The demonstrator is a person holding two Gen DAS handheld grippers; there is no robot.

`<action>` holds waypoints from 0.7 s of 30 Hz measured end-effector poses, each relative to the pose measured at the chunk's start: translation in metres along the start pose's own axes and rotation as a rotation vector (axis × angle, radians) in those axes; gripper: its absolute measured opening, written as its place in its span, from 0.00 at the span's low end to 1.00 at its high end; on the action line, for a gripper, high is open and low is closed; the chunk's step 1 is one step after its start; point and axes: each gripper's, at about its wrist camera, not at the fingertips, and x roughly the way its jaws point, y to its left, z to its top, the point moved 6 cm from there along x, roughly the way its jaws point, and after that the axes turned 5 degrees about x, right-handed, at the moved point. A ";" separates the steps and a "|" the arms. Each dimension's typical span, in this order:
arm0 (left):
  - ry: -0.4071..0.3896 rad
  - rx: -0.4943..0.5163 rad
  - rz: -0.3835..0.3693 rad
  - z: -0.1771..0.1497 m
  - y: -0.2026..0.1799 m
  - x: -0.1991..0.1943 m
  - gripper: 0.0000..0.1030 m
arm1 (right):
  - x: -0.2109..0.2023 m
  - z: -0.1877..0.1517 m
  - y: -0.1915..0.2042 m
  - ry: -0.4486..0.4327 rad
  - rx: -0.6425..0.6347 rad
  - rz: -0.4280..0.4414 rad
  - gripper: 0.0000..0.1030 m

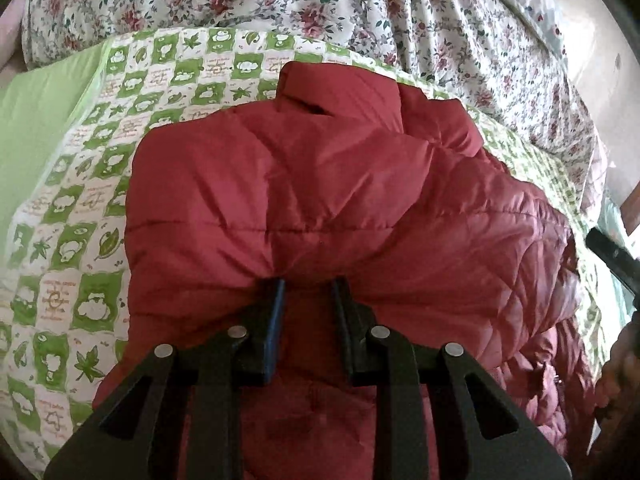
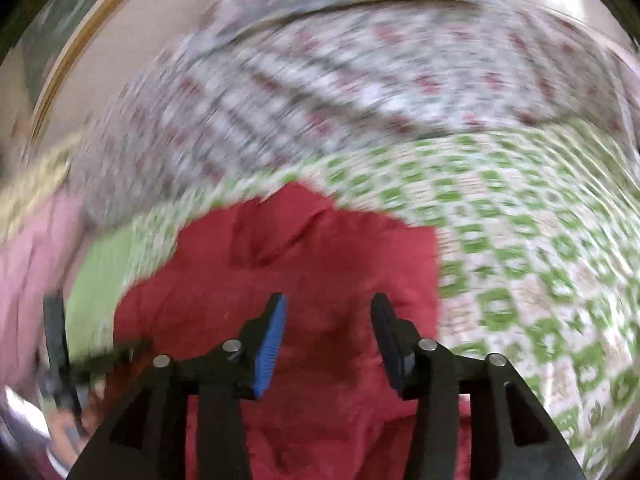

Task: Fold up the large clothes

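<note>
A dark red quilted puffer jacket [image 1: 320,200] lies on a green-and-white patterned quilt [image 1: 80,220], collar toward the far side. My left gripper [image 1: 308,284] is shut on a bunched fold of the jacket between its two fingers. In the blurred right wrist view the same jacket [image 2: 312,264] lies below my right gripper [image 2: 328,308], which is open with nothing between its fingers, hovering over the red fabric. The right gripper's body shows at the right edge of the left wrist view [image 1: 612,256].
A floral bedspread [image 1: 400,12] covers the bed beyond the quilt. A plain green sheet [image 1: 36,120] lies at the left. The quilt [image 2: 540,260] stretches to the right of the jacket. Pink fabric [image 2: 28,280] shows at the left of the right wrist view.
</note>
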 end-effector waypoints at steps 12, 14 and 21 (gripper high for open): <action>0.048 0.020 0.073 -0.012 0.034 -0.007 0.23 | 0.073 -0.039 -0.021 0.188 -0.018 -0.081 0.45; 0.034 0.000 0.063 -0.013 0.036 -0.003 0.23 | 0.074 -0.041 -0.021 0.179 -0.027 -0.079 0.45; 0.027 0.002 0.061 -0.014 0.035 0.000 0.23 | 0.074 -0.045 -0.020 0.169 -0.014 -0.055 0.45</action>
